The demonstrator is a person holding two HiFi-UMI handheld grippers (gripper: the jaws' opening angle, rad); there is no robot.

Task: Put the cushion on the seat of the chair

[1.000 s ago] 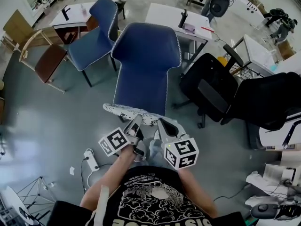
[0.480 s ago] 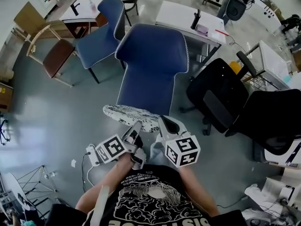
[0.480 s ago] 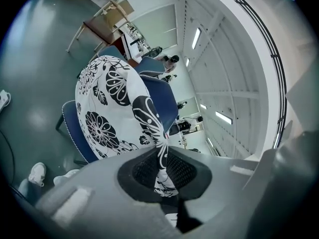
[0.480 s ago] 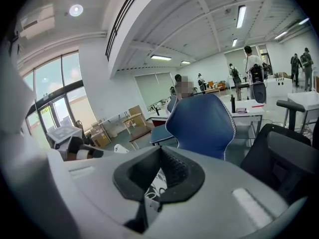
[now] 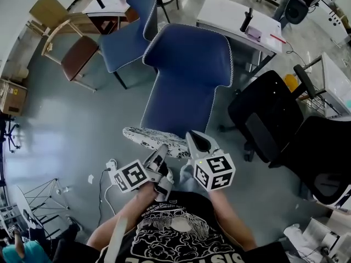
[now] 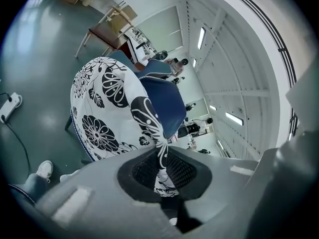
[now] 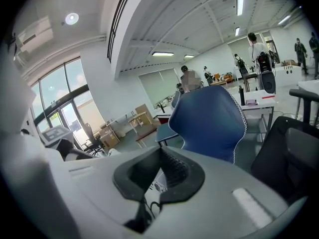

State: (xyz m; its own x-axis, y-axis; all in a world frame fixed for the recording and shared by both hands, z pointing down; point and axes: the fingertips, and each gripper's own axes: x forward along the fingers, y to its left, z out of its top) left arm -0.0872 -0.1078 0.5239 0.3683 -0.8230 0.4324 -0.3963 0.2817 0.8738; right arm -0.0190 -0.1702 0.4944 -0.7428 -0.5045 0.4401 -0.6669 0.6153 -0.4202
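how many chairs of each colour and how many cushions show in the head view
blue chairs: 2
brown wooden chair: 1
black office chairs: 2
cushion: 1
total: 6, leaving out whatever is cut off at the top edge

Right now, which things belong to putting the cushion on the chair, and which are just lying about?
Job: cushion, near blue chair, left gripper, right gripper.
Lying about: second blue chair, wooden chair, black office chair, white table, power strip.
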